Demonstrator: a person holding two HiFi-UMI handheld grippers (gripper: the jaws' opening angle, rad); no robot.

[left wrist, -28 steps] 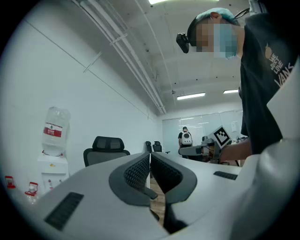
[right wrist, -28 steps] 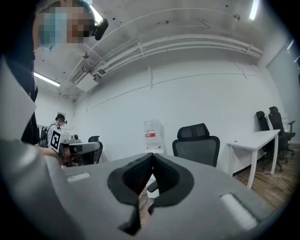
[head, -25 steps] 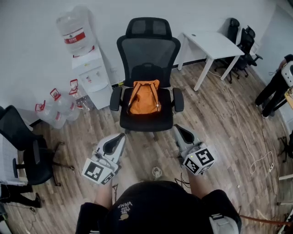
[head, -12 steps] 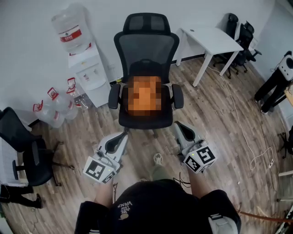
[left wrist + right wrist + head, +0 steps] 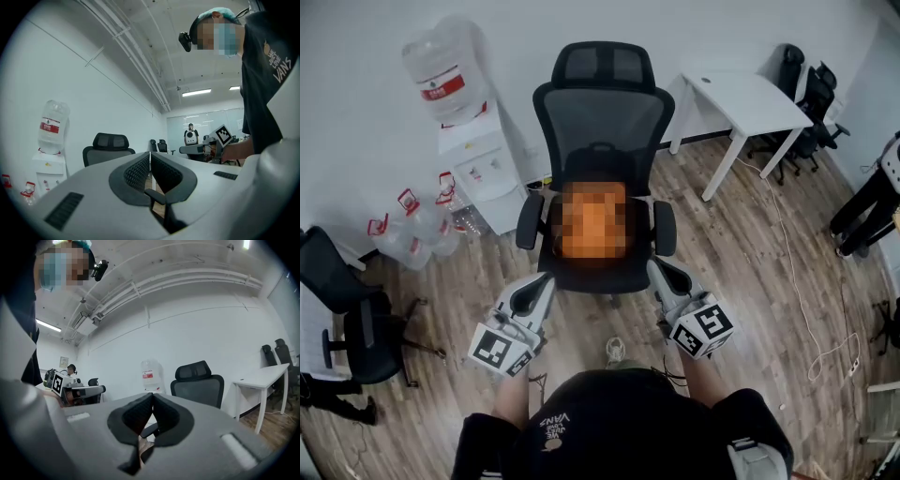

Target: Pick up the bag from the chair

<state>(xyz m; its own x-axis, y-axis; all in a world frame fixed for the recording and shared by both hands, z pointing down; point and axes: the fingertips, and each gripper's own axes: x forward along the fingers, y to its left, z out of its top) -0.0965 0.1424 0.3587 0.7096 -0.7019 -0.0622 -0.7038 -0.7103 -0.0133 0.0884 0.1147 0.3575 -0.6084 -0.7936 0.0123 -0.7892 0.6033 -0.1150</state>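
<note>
Jaws on both the left gripper and the right gripper are sitting pressed together, empty, pointing level at the chair from just near its front edge. We are seeing the orange bag resting on the seat against the backrest. Reaching in like this, we are risking shoving the bag or pushing the chair away instead of gripping.

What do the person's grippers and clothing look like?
Both the left gripper and right gripper are light grey shells with black textured pads, each carrying a black-and-white marker cube. The person wears a black short-sleeved T-shirt with white lettering.
</note>
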